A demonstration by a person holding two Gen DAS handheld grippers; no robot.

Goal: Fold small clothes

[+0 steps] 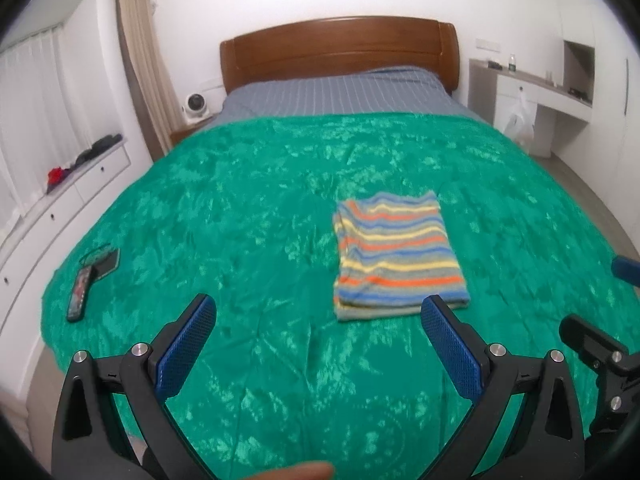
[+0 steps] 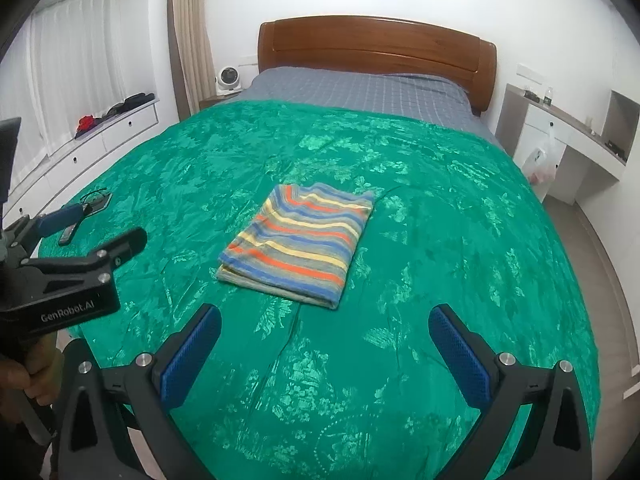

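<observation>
A striped garment (image 1: 396,252) in blue, orange, yellow and grey lies folded into a neat rectangle on the green bedspread (image 1: 240,208). It also shows in the right wrist view (image 2: 300,244), mid-bed. My left gripper (image 1: 318,306) is open and empty, held above the bedspread just short of the garment's near edge. My right gripper (image 2: 324,316) is open and empty, just short of the garment's near corner. The left gripper's body (image 2: 60,280) shows at the left of the right wrist view.
A phone (image 1: 80,286) and a dark case (image 1: 105,260) lie at the bed's left edge. A wooden headboard (image 1: 340,48) stands at the far end. White drawers (image 1: 60,208) run along the left wall, a desk (image 1: 536,88) stands at the right.
</observation>
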